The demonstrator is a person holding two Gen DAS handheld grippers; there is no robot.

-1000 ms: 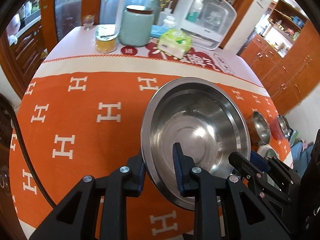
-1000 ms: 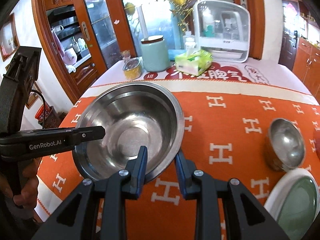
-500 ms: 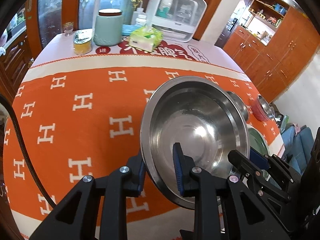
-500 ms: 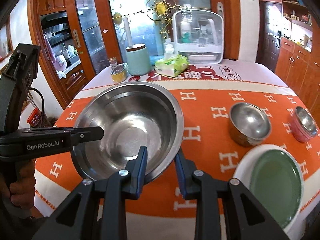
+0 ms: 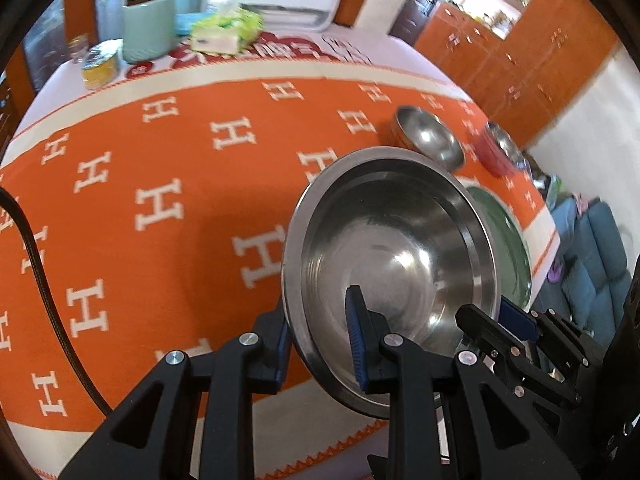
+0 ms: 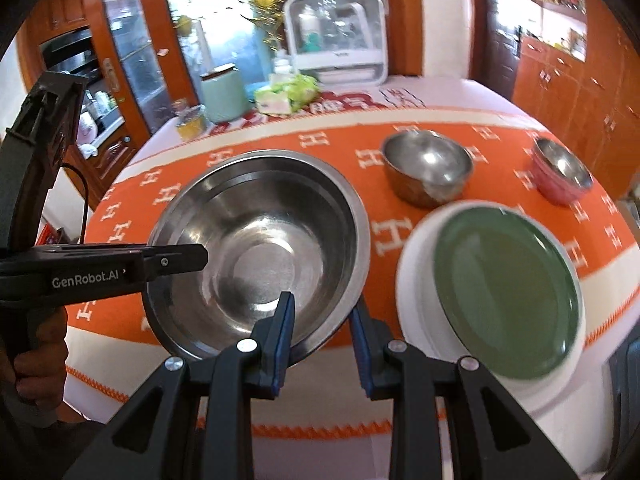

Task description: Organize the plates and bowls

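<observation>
Both grippers hold a large steel bowl [image 5: 400, 256] [image 6: 256, 248] by its rim above the orange tablecloth. My left gripper [image 5: 318, 340] is shut on the near-left rim, one finger inside the bowl and one outside. My right gripper [image 6: 322, 324] is shut on the near rim in the same way. To the right lies a green plate [image 6: 508, 292] on a white plate [image 6: 412, 280]. In the left wrist view the bowl partly hides the green plate [image 5: 504, 232]. Beyond them stand a small steel bowl [image 6: 428, 168] and a red bowl [image 6: 560, 172].
At the table's far end stand a mint canister [image 6: 222, 94], a tissue pack [image 6: 286, 94], a yellow jar [image 6: 190, 122] and a white appliance [image 6: 338, 44]. The table's near edge [image 6: 320, 424] runs just below the grippers. A blue sofa [image 5: 592, 264] sits past the right edge.
Both grippers have carried the large steel bowl to the right across the table. The plates and the two small bowls have come into full view beside it.
</observation>
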